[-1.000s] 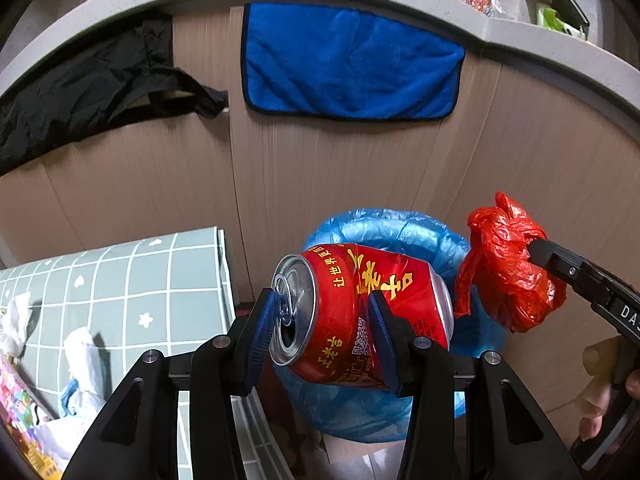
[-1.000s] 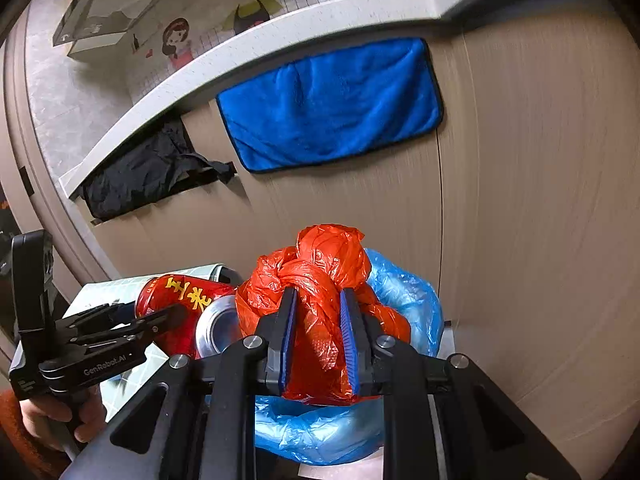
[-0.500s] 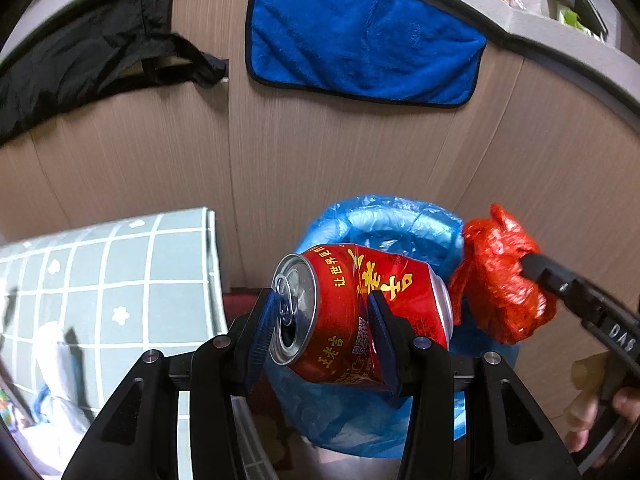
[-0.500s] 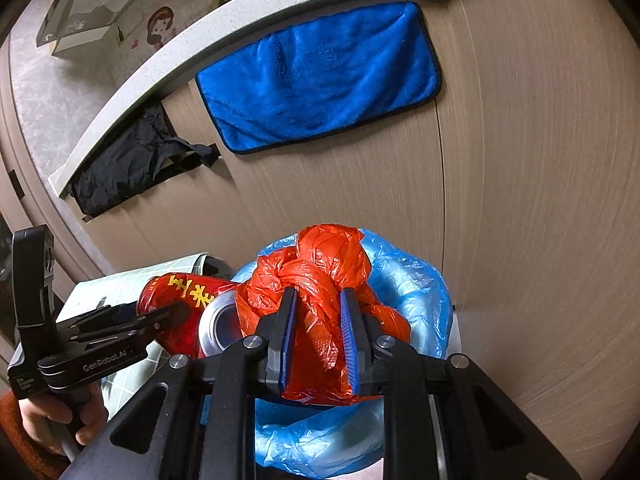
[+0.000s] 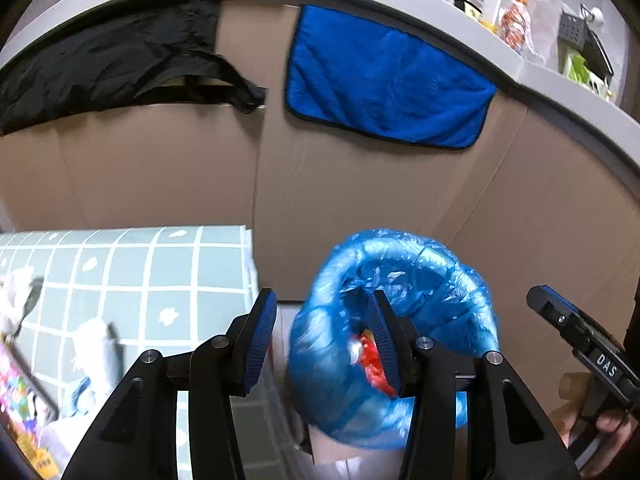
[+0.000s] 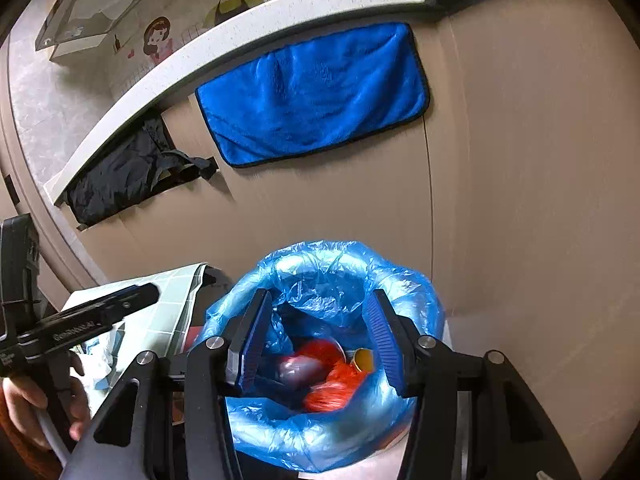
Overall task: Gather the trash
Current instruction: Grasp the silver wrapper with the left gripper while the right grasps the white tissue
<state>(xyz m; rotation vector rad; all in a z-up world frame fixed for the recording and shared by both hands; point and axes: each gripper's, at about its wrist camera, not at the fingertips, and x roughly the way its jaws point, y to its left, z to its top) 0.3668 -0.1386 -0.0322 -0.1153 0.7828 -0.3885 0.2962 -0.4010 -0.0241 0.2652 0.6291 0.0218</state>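
A bin lined with a blue plastic bag stands against the cabinet; it also shows in the left wrist view. Inside it lie the red can and the crumpled red plastic bag; a bit of red shows in the left wrist view. My right gripper is open and empty above the bin's mouth. My left gripper is open and empty at the bin's left edge. The other gripper appears at each view's side.
A table with a green checked cloth stands left of the bin, with white tissues and a colourful wrapper on it. A blue towel and a black bag hang on the cabinet front behind.
Both grippers opened. The red can left my left gripper and the red plastic bag left my right gripper; both now lie inside the blue-lined bin.
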